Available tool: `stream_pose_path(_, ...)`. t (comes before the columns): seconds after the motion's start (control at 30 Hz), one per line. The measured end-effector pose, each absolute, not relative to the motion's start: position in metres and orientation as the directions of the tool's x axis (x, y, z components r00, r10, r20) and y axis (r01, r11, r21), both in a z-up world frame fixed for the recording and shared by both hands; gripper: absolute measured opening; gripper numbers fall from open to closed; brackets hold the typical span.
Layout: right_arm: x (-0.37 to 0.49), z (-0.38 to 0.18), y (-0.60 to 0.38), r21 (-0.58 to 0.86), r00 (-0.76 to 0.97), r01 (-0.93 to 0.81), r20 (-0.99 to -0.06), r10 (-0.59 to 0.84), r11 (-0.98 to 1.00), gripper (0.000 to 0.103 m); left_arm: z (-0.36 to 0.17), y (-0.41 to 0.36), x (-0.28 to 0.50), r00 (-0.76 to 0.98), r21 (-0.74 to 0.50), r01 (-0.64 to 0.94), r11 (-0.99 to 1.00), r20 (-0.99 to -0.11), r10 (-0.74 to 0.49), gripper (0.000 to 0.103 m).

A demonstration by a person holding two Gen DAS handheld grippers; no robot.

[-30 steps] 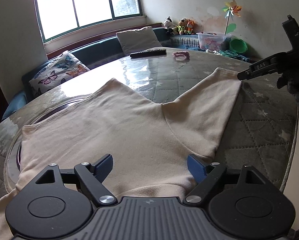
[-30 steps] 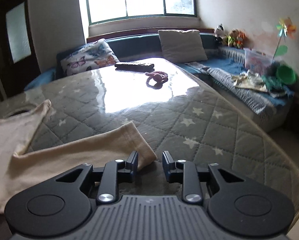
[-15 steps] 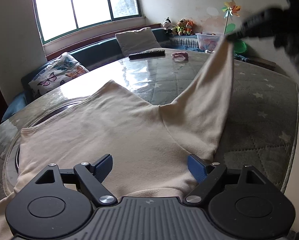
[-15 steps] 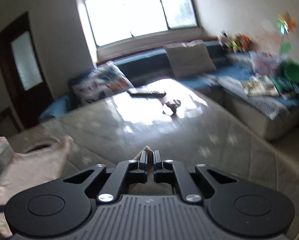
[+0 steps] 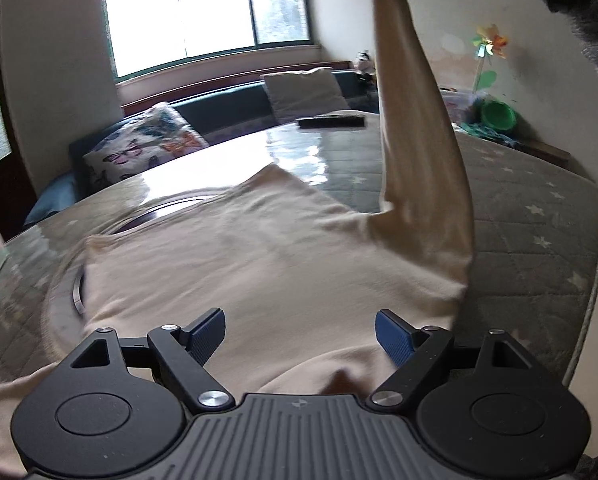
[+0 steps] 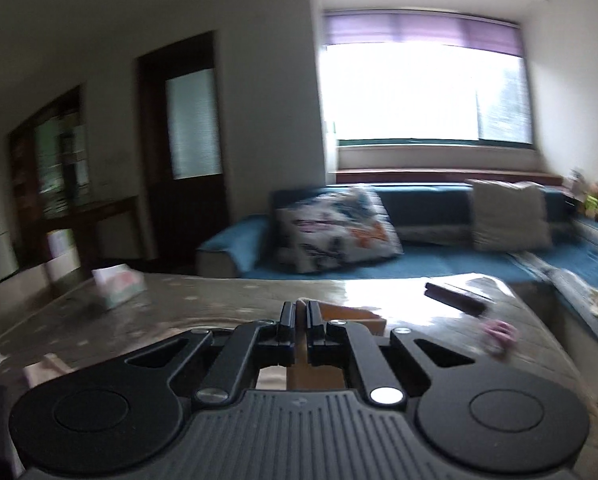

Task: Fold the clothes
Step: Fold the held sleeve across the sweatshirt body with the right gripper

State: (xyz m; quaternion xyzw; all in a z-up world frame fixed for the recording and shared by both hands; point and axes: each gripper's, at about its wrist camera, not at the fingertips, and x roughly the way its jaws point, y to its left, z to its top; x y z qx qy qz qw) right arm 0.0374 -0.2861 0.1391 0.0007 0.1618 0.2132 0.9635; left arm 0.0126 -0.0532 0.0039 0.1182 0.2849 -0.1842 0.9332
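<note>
Two tools work over a round counter point(image 5: 531, 216) covered with a grey quilted, star-printed cloth under a glossy clear sheet that mirrors the window point(image 5: 207, 12). A cream sweater point(image 5: 267, 272) lies spread across the near half of the counter, its body flat. Toward 12 o'clock on the counter rests a dark remote point(image 5: 331, 122); beyond it runs a blue sofa point(image 6: 431, 200) with a butterfly-print cushion point(image 5: 143, 148) and a pale cushion point(image 5: 303, 88). At 2 o'clock a paper pinwheel point(image 5: 489, 42) and a green bowl point(image 5: 498, 114) stand against the wall. A tissue pack point(image 6: 117, 284) sits at about 10 o'clock in the right wrist view, with a dark door point(image 6: 183, 144) behind it.

The left tool point(image 5: 299, 330) hovers with blue pads spread wide above the sweater's hem. The right tool point(image 6: 300, 316) is pressed together, pinching the sleeve point(image 5: 415, 128) cuff.

A second ago that sleeve lay flat toward 2 o'clock and the right tool's fingers stood apart beside the cuff; now the sleeve hangs stretched upward from the shoulder, lifted high toward 1 o'clock.
</note>
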Motion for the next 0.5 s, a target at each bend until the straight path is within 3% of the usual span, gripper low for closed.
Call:
stream_pose_path(0.3, 0.044, 0.126, -0.199, 0.053, 0.688, -0.647, -0.389, 0.613, 0.760, 0.008, 0.005, -0.012, 0.000, 0.794, 0.086, 0.311, 0.947, -0.571, -0.208, 0.085)
stream_pose_path(0.5, 0.040, 0.120, -0.186, 0.036, 0.646, -0.687, -0.428, 0.632, 0.726, 0.011, 0.004, 0.001, -0.003, 0.799, 0.078, 0.269, 0.960, -0.575, -0.177, 0.085)
